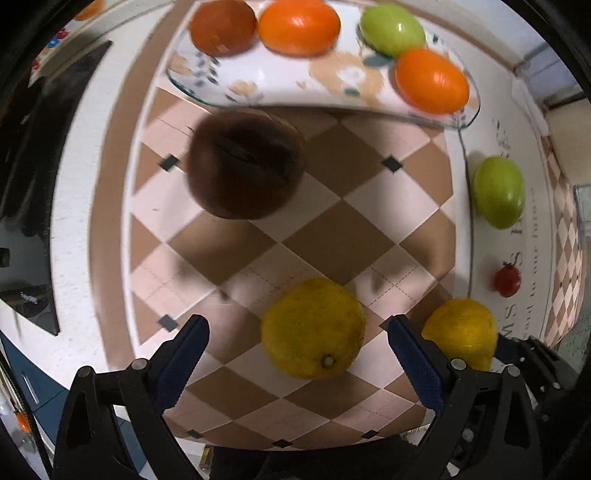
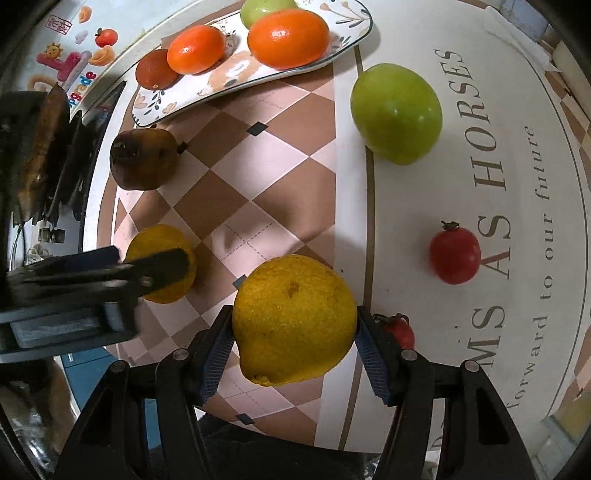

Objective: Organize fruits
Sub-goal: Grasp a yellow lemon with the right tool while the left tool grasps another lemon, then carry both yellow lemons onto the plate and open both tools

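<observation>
yellow citrus (image 2: 294,319) gripped, stem end toward camera.

Four fruits on plate (image 2: 207,92), pear (image 2: 142,158) before it, apple (image 2: 397,112) right.

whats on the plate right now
The plate holds two oranges, a green fruit and a dark reddish fruit; the far rim is cut off.

Home dining table: patterned tablecloth (image 2: 258,184), fruit plate (image 2: 229,77)
</observation>
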`<action>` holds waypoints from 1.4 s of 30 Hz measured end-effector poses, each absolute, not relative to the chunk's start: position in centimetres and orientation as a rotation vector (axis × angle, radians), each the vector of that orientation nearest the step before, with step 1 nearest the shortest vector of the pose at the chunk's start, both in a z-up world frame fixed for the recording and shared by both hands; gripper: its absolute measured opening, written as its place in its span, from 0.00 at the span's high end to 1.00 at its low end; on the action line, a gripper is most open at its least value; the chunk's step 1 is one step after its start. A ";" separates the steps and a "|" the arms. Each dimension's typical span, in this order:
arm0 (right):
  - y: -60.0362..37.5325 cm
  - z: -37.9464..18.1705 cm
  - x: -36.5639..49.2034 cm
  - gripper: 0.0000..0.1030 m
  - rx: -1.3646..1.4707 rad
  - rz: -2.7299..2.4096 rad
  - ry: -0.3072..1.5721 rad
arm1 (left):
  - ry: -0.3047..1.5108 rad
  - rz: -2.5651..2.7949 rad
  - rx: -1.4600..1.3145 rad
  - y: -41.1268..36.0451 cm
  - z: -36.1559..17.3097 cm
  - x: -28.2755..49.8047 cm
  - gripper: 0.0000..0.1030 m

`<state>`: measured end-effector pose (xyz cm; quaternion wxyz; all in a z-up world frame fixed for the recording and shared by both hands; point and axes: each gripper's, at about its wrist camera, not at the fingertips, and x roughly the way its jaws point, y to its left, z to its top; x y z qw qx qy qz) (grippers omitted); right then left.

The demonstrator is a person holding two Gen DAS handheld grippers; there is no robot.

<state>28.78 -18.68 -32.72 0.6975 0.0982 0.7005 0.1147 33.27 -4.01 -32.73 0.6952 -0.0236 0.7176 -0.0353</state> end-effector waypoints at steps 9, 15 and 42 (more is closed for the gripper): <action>-19.3 -32.7 29.2 0.36 0.233 0.258 1.565 | 1.594 -0.102 -0.048 -3.9 -33.0 32.1 0.45; -19.6 -32.8 29.6 0.35 0.250 0.257 1.574 | 1.601 -0.082 -0.095 -2.2 -33.3 30.4 0.45; -18.0 -24.7 40.5 0.36 0.326 0.354 1.382 | 1.379 -0.105 -0.177 1.7 -19.9 39.9 0.45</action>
